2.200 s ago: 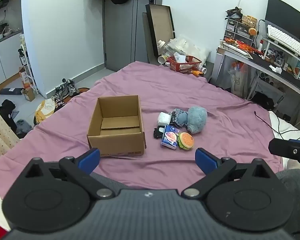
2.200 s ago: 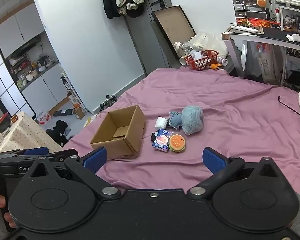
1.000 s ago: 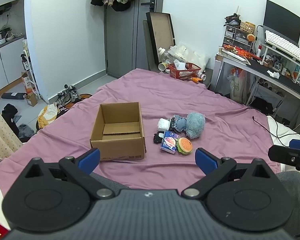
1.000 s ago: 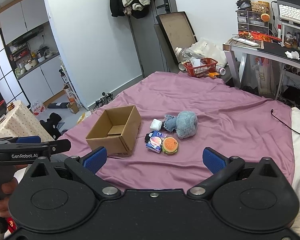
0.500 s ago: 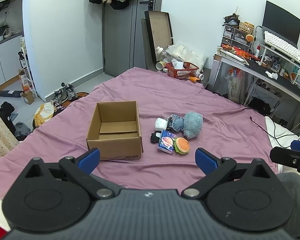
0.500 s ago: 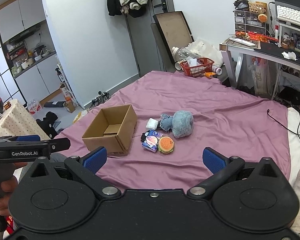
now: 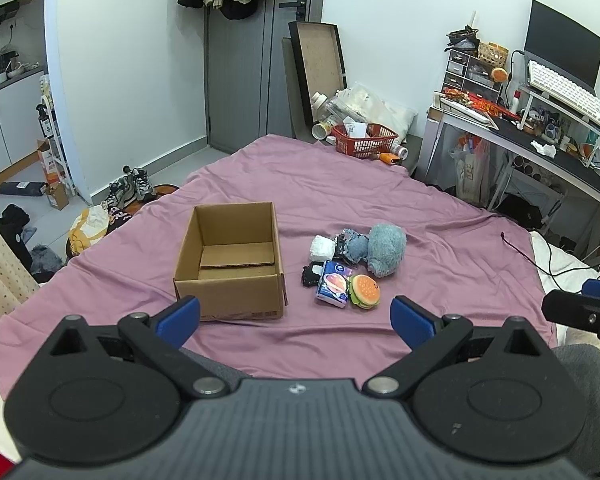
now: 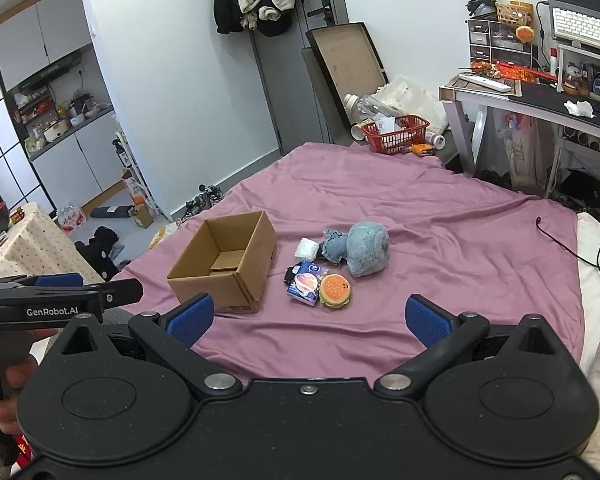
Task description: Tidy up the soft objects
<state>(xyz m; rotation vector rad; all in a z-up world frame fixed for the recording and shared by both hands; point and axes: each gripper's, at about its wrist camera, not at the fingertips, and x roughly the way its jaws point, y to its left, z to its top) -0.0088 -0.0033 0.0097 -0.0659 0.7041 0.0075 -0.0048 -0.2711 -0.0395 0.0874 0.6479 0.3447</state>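
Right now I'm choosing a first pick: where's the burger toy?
In both views the burger toy lies on the purple sheet, right of the cardboard box, touching the blue packet.

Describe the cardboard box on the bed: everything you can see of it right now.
The cardboard box is plain brown corrugated card, open-topped and upright on the purple bedspread. Only its own folded bottom flaps show inside; nothing else can be seen in it. Small print runs along the base of its near wall. It sits left of the soft-item cluster, apart from it, and neither gripper touches it.
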